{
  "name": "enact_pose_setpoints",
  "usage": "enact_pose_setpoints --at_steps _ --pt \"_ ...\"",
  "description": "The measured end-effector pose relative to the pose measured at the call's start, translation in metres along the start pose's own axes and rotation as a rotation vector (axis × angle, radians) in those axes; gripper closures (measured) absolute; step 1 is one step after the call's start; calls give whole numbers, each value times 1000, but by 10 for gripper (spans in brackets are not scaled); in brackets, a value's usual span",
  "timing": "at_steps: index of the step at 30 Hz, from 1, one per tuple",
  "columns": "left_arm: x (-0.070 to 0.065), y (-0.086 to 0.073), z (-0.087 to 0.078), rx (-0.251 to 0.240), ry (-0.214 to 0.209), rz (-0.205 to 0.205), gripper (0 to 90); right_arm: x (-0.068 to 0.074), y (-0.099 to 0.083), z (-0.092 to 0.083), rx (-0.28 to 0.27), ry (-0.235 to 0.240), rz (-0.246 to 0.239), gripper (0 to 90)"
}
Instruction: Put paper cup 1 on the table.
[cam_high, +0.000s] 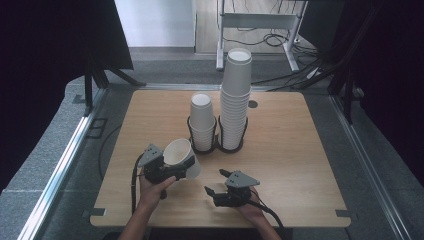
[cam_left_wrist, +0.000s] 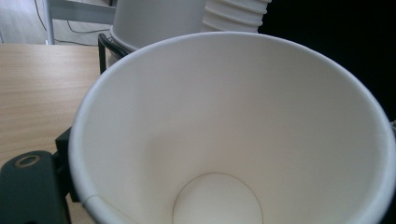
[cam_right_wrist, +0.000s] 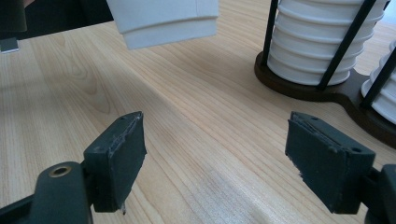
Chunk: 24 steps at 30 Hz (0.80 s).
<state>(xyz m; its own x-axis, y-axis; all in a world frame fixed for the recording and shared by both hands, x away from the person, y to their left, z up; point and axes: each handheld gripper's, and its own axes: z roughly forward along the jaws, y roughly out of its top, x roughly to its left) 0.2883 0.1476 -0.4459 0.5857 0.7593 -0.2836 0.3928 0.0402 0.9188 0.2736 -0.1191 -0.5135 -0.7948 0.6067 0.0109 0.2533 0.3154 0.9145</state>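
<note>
Wooden table (cam_high: 300, 165) carries a tall paper cup stack (cam_high: 235, 97) and, left of it, a shorter stack (cam_high: 202, 122). Near left, the left gripper (cam_high: 172, 167) clamps a tilted paper cup (cam_high: 181, 157). Right gripper (cam_high: 216, 184) hovers, jaws apart, empty.

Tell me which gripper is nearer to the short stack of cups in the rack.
Left. The left gripper, shut on a single cup, sits just below-left of the short stack. The right gripper, jaws open and empty, lies farther back toward the person, below-right of it.
</note>
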Motion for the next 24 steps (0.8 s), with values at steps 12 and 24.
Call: enact_pose_setpoints --at_steps 12,24 --pt "5 -2 2 15 24 3 127 1 0 0 8 1 -8 211" --pt "7 -3 3 25 46 18 126 1 0 1 12 2 -18 216"
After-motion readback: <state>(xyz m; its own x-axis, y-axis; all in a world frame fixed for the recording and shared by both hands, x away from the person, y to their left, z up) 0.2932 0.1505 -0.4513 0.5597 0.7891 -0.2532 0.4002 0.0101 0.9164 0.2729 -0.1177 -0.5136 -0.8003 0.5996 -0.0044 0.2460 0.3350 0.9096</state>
